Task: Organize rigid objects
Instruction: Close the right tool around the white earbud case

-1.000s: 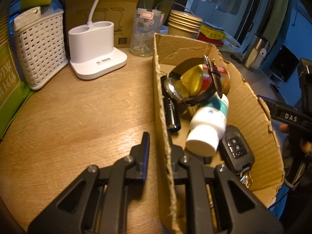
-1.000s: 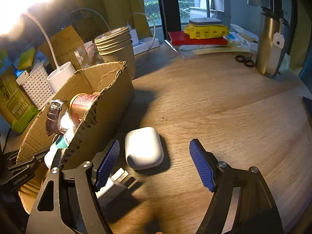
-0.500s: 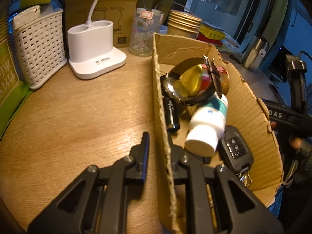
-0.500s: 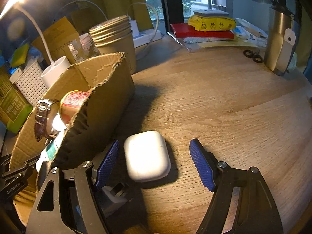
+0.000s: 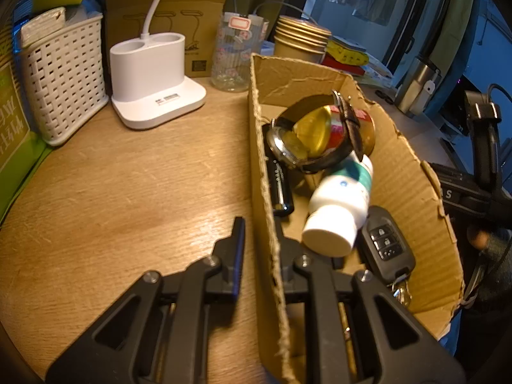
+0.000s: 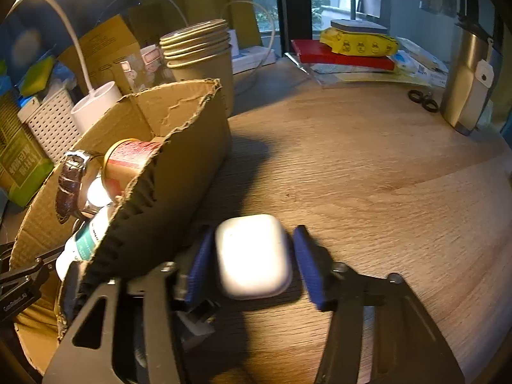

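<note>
A torn cardboard box [image 5: 412, 172] stands on the wooden table. It holds a wristwatch [image 5: 307, 147], a red-and-gold tin [image 5: 326, 124], a white pill bottle [image 5: 339, 211], a car key [image 5: 387, 243] and a black battery [image 5: 281, 185]. My left gripper [image 5: 259, 233] is shut on the box's left wall. My right gripper [image 6: 252, 256] has its blue pads on either side of a white earbud case [image 6: 252, 256] on the table beside the box [image 6: 179, 172]; a small gap shows at the right pad.
A white lamp base [image 5: 153, 76], a white basket [image 5: 64, 76], a glass jar [image 5: 236, 51] and stacked paper cups [image 5: 300, 41] stand behind the box. A steel flask [image 6: 470, 76], scissors [image 6: 422, 99] and a red book [image 6: 339, 54] sit at the far right. A white charger [image 6: 198, 320] lies under my right gripper.
My right gripper has moved forward around the earbud case and its jaws have closed in to the case's sides. The left gripper keeps its hold on the box wall.
</note>
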Tool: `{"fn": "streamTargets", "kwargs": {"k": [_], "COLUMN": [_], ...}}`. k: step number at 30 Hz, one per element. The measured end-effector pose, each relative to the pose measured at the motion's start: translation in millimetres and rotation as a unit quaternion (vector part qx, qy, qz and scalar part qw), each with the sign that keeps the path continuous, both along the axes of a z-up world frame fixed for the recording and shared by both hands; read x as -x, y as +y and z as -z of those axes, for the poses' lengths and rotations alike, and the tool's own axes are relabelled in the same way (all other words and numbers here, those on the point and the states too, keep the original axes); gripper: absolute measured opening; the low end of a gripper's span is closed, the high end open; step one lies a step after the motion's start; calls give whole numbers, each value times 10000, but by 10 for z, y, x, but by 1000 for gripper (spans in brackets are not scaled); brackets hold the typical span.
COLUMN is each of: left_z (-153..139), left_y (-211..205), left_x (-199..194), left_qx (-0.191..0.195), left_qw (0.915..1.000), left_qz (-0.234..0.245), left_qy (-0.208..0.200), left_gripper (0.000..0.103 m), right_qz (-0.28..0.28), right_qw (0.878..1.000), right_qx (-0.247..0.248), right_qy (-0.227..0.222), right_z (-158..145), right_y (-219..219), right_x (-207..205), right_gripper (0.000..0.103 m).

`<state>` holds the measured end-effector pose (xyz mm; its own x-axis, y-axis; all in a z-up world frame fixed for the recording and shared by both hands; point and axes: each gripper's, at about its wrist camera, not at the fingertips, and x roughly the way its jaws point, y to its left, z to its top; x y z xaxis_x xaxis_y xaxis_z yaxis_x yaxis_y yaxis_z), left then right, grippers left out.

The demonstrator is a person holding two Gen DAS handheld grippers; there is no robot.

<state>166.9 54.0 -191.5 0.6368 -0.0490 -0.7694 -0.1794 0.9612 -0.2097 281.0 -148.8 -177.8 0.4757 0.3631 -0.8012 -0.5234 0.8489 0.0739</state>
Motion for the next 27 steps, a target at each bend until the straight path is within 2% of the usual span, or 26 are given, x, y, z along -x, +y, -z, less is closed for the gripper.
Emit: {"fn": "streamTargets", "kwargs": {"k": [8,17,21,27], "left_z": [0,0,0,-8], "left_y": [4,6,7,-14], "left_x": [0,0,-1,1], "left_qx": [-1,1,3,12], "left_qw": [10000,10000,10000,10000], "left_qz": [-1,-2,1,13], "left_qy": [1,2,4,0], "left_gripper": [16,16,16,16], "right_qz": [14,46,28,18], "right_qw": [10000,9996,9992,9990], "right_qx": [43,-13,-40,40], "right_qy": [-45,-272,-397,-439], "right_z": [-47,-268,-365,-387], "right_y": [-14,-49,-52,-43], "right_x": [34,134,202,214], "right_gripper": [49,47,33,31]}}
